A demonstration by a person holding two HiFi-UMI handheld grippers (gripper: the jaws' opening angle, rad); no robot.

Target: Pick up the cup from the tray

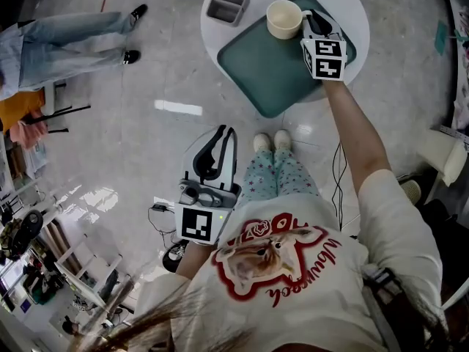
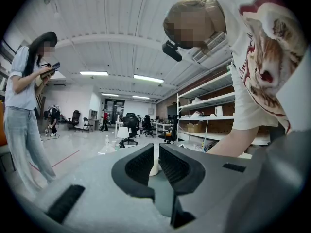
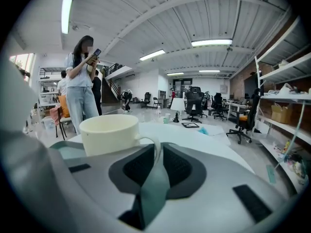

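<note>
One cream cup stands on the far end of the green tray, which lies on the round worktop. The right gripper is closed on the cup's handle. Well short of the tray, the left gripper is all but closed and empty.

A round white table stands on the glossy grey floor, with a grey two-compartment bin on its far-left part. Well to the left a bystander in jeans stands looking at a phone. Storage shelving lines the right wall, and black office chairs stand far back.
</note>
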